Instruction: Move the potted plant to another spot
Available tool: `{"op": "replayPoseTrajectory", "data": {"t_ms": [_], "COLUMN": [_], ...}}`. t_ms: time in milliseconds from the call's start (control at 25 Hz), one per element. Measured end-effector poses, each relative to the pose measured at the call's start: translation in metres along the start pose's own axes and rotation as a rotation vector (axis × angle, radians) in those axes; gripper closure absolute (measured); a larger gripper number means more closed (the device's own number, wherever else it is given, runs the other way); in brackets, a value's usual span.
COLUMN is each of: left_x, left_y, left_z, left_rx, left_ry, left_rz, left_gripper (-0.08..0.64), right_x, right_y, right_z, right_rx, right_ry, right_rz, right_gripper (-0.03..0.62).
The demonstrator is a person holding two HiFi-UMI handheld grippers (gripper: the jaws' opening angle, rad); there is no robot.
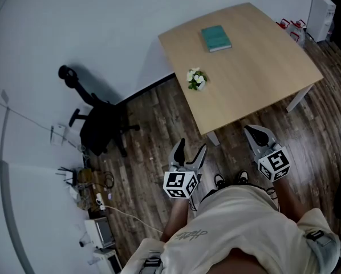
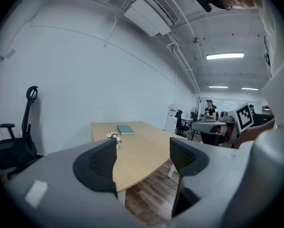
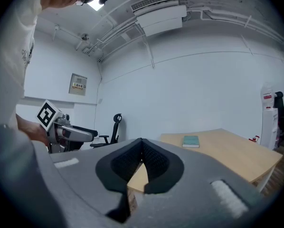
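Observation:
The potted plant [image 1: 197,79], a small pot of white flowers, stands near the left edge of the light wooden table [image 1: 262,67]. In the left gripper view the potted plant [image 2: 114,136] shows just past the left jaw, on the table [image 2: 151,132]. My left gripper [image 1: 189,150] is held open over the floor in front of the table, with nothing between its jaws [image 2: 143,144]. To its right, my right gripper [image 1: 256,131] is shut and empty at the table's near edge, its pads pressed together [image 3: 141,144]. Both are well short of the plant.
A teal book [image 1: 216,38] lies on the table's far side. A black office chair [image 1: 99,121] stands left of the table by the wall. Cables and small devices [image 1: 90,193] lie on the floor along the wall. A white cabinet [image 1: 321,7] is at the far right.

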State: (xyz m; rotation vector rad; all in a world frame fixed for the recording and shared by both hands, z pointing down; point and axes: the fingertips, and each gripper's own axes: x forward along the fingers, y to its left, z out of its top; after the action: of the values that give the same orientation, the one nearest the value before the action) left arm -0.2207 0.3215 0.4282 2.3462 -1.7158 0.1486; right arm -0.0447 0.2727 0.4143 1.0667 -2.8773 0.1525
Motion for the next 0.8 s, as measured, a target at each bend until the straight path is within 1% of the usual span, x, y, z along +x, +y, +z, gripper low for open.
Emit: {"op": "replayPoseTrajectory", "data": {"t_ms": [160,240,360,560,800], "left_x": [0.005,0.006,0.011,0.016,0.018], "left_y": [0.0,0.003,0.005,0.006,0.017], "left_z": [-0.004,-0.006,-0.003,-0.003,-0.003], "left_rx": [0.007,0.004,0.003,0.022,0.041], "left_ry": [0.018,0.024,0.019,0.029,0.043], "left_rz": [-0.029,-0.032,-0.042,-0.088,-0.138], "left_gripper": [0.198,0.198,0.199,0.199,0.204], "right_x": [0.0,-0.001,0.001,0.007,0.019], "right_y": [-0.002,-0.004,-0.008,-0.003,0.004], "right_z": [0.001,0.0,0.002,0.004,0.001], "right_rx": [-0.014,-0.015,-0.016,-0.029,-0.017], "right_ry": [0.004,0.016,0.031,0.039,0.051], "right_rz": [-0.017,-0.036,-0.063,-0.081,-0.108], "right_gripper": [0.589,0.589,0.591,0.591,0.591]}}
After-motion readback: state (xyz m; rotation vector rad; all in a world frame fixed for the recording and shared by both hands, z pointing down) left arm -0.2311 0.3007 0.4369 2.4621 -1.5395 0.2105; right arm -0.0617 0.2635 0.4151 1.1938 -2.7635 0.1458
